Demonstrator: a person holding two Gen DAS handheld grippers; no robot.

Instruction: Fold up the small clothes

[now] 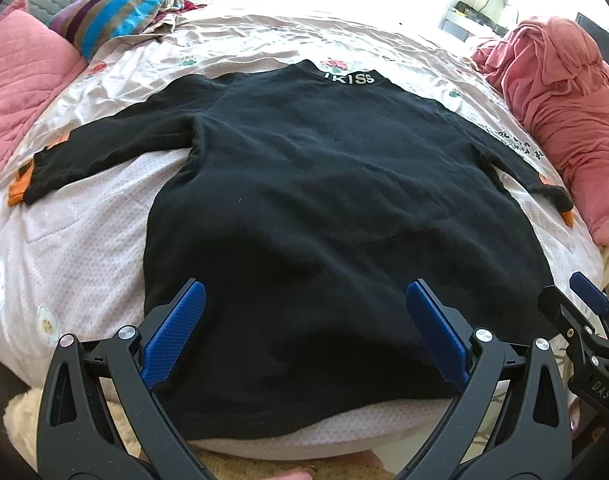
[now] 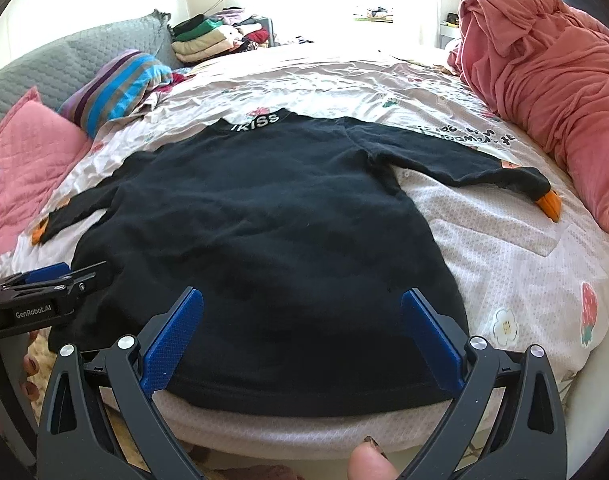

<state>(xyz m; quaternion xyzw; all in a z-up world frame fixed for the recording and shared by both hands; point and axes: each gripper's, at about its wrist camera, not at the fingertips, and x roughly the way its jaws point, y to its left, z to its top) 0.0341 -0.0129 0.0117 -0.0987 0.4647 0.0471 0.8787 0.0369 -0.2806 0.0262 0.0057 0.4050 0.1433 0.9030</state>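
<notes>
Both grippers, left [image 1: 304,328] and right [image 2: 302,332], hover wide open over the black top's [image 1: 324,184] hem; pinch each bottom corner squarely, both layers

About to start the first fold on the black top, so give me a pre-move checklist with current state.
1. Black long-sleeved knit top spread flat on the bed, collar away from the cameras: ok.
2. Both sleeves laid out to the sides, orange cuff showing on the garment's right, the other orange cuff on its left: ok.
3. Left gripper open, nothing between its blue pads: ok.
4. Right gripper open, empty: ok.
5. Both grippers near the hem, not yet gripping it: ok.
6. Pink crumpled blanket clear of the right sleeve: ok, a gap shows.
7. Folds or wrinkles underneath the top: cannot tell.
</notes>
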